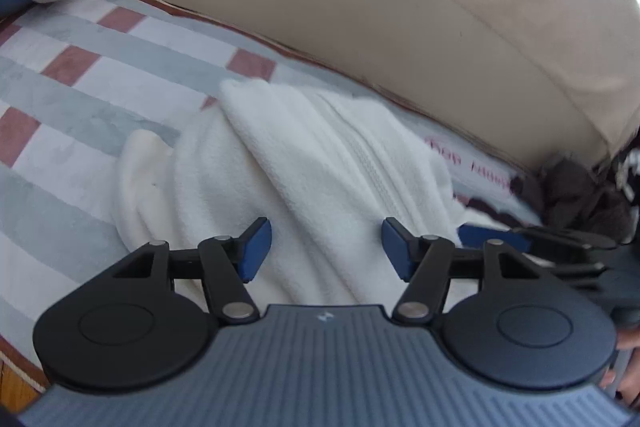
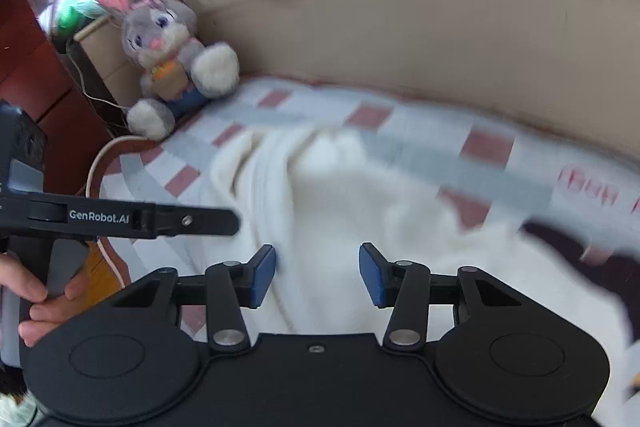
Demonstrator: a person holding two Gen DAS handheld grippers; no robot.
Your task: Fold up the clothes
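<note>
The left gripper (image 1: 326,247) and right gripper (image 2: 317,275) both angle downward, jaws parted with nothing pinched between them.

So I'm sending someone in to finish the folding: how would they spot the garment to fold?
On the checked blanket in front of the beige cushion lies a crumpled white fleece garment. Unlike the dark clothes heaped to one side, it is cream-white with a zip down its front.

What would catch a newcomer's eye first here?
The rumpled white fleece garment lies mid-frame on the checked blanket, below both grippers' open jaws. A grey plush rabbit sits in the far corner against the beige sofa back.
</note>
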